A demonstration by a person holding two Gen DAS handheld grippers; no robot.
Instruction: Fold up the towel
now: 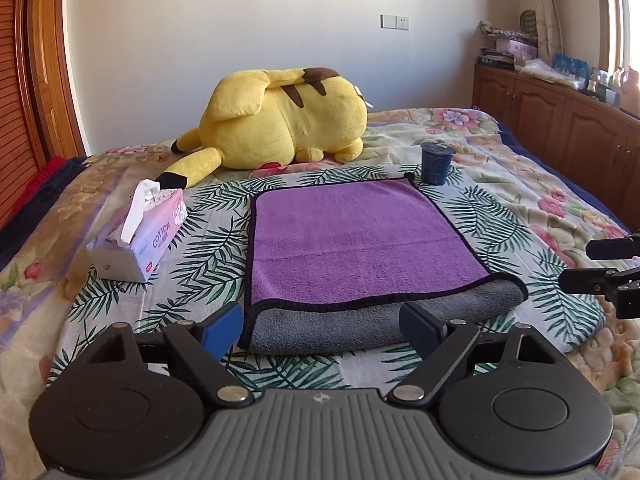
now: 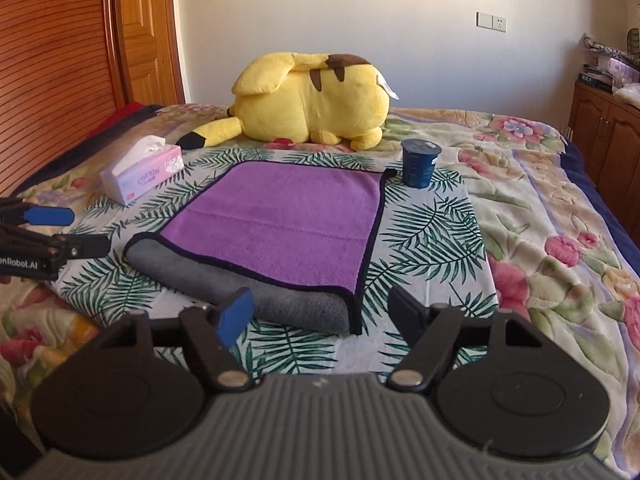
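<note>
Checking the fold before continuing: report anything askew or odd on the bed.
The towel is folded unevenly: its purple top layer stops short, leaving a grey strip exposed along the near edge. Nothing spilled; the blue cup stands upright.

We see the purple-and-grey folded microfibre towel (image 1: 360,240) lying flat on the leaf-print cloth (image 1: 200,264), with bare cloth along its left, right and near edges. At its far right corner a dark blue plastic cup (image 1: 437,162) stands almost touching it. The pink-and-white tissue box (image 1: 140,236) sits well off its left edge. The big yellow plush toy (image 1: 280,124) blocks the far side. Both grippers hang wide apart, empty.
</note>
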